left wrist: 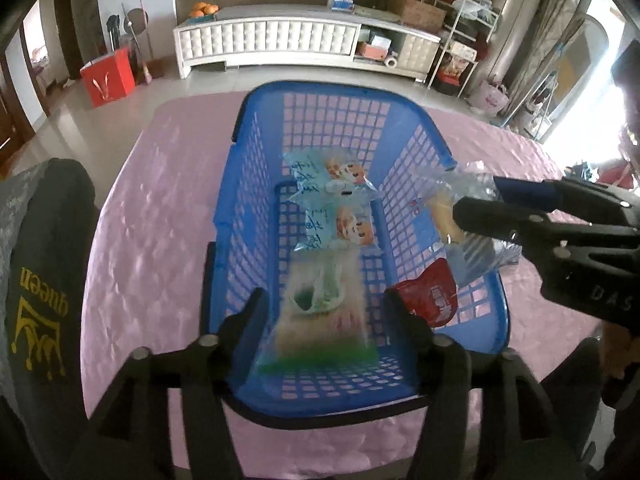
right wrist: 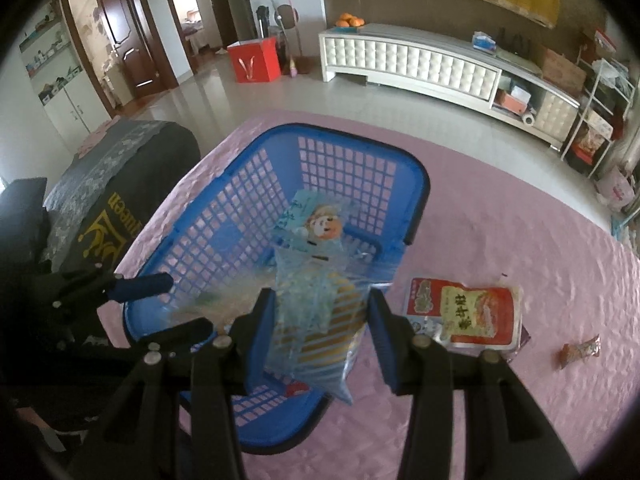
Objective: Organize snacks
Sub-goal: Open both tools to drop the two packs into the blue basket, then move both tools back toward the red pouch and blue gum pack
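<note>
A blue basket [left wrist: 256,152] with lattice walls stands on a bench covered by a pink cloth [left wrist: 152,208]. Inside the basket lie two light-blue packets [left wrist: 340,228] printed with a cartoon face, one behind the other, and a red packet [left wrist: 434,298] resting against the right-hand wall as the left wrist view shows it. The left gripper [left wrist: 326,304] hangs over the near end of the basket; its fingers stand released, and a blurred clear bag with green print [left wrist: 320,316] sits between them without either finger pressing on it. The right gripper [right wrist: 320,304] is positioned at the basket's rim, and its fingers are clenched on a clear striped bag [right wrist: 320,320] with yellow contents, which hangs partly over the basket's edge. On the cloth beside the basket, outside it, lies a red and white flat packet [right wrist: 476,312] with a yellow label, and further out a small brown wrapped sweet [right wrist: 580,350]. A dark garment with gold lettering [left wrist: 40,300] is draped over a seat at the bench's edge.
</note>
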A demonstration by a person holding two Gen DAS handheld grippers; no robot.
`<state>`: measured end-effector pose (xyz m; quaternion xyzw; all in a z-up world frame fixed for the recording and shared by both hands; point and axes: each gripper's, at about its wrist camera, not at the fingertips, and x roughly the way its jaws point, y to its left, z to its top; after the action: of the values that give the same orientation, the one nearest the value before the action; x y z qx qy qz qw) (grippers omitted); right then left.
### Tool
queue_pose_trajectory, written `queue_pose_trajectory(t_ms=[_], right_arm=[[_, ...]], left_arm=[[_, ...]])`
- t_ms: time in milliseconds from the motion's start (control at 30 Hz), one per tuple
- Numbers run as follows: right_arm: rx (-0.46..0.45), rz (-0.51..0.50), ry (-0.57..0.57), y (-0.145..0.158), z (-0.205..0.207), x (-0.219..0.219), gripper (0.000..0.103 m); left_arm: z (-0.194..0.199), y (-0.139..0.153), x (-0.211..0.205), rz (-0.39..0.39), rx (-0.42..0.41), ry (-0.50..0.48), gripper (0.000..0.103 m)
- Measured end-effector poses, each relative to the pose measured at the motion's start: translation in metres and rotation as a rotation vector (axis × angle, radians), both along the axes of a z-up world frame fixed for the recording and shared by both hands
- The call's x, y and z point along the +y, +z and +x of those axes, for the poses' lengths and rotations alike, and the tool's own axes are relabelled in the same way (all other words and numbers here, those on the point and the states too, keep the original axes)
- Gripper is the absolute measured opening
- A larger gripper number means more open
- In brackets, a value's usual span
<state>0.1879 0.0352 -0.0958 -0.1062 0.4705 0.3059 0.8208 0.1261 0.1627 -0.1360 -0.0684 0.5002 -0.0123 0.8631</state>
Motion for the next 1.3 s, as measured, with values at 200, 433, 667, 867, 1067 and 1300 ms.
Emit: queue_pose_trajectory(t_ms=[200, 433, 667, 867, 1067, 1300], right_arm=[[0.002, 0.003, 0.004, 0.006, -0.003, 0.004, 0.051], [0.002, -0.032, 0.042, 0.007, -0.011, 0.02, 0.051], [0.021, -0.076, 0.044, -0.003, -0.019, 0.029, 0.051], [0.041, -0.124, 0.043, -0.013, -0.026, 0.031, 0.057], [0.004, -0.104, 0.023, 0.001, -0.032, 0.014, 0.089], [-0.061, -0.062, -0.025, 0.028, -0.034, -0.025, 0.092]], left_arm=[[-0.011, 0.021, 0.012, 0.02, -0.069, 0.028, 0.064], [-0.016, 0.025, 0.028, 0.017, -0.088, 0.058, 0.064], [-0.02, 0.02, 0.031, 0.031, -0.07, 0.062, 0.064], [-0.023, 0.018, 0.027, 0.043, -0.06, 0.061, 0.064], [-0.028, 0.03, 0.023, 0.066, -0.067, 0.072, 0.066], [-0.029, 0.049, -0.008, 0.1, -0.097, 0.028, 0.07]])
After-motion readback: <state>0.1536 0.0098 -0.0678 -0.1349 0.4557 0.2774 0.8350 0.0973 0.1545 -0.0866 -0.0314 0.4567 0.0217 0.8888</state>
